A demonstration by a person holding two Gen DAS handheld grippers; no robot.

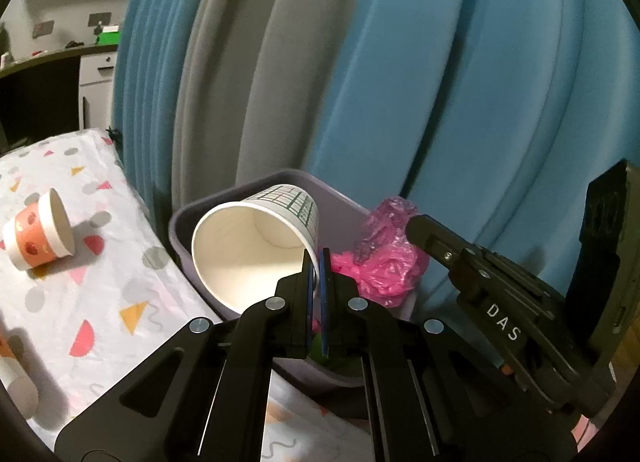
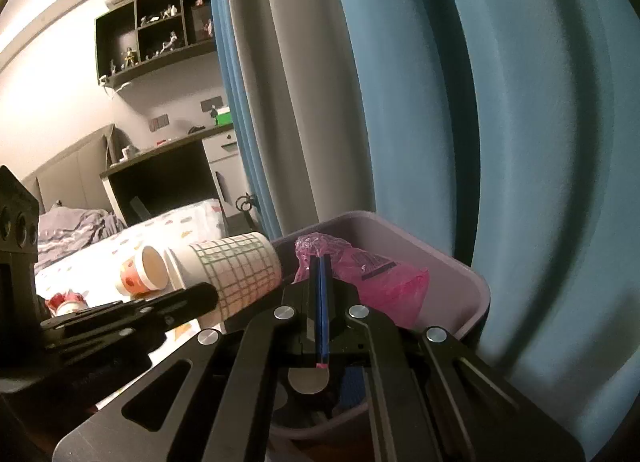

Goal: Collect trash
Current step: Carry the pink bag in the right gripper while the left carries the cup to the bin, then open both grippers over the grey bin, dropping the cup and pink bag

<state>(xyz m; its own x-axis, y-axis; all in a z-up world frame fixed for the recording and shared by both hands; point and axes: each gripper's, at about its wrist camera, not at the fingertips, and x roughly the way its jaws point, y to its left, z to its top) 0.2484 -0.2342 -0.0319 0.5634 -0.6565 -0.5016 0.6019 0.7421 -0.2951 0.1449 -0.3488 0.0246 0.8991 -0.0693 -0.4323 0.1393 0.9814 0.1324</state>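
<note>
1. Far left on the patterned bed cover [image 1: 100,294] lies a small orange-banded paper cup [image 1: 38,236] on its side, untouched. I judge it light and easily crushed; I'd take it by the rim wall with a gentle pinch.
2. Next, my left gripper [image 1: 319,262] is pressed together on the rim wall of the grid-printed paper cup [image 1: 256,246], one finger inside the mouth and one outside. The cup hangs tilted, mouth toward the camera, over the near edge of the lilac bin [image 1: 180,222]. It looks empty, so light, but thin card will buckle if squeezed harder. The rim is its stiffest part, so this hold seems sound.
3. Further right, my right gripper [image 2: 320,262] is clamped on the pink plastic bag [image 2: 380,282], a sliver of pink showing between the blue pads. The bag is soft, crinkly and slippery; I reckon it weighs almost nothing and could slide out of a loose pinch. Its bunched body hangs over the bin's opening.
4. Behind everything hangs a blue and grey curtain [image 2: 520,102].
</note>
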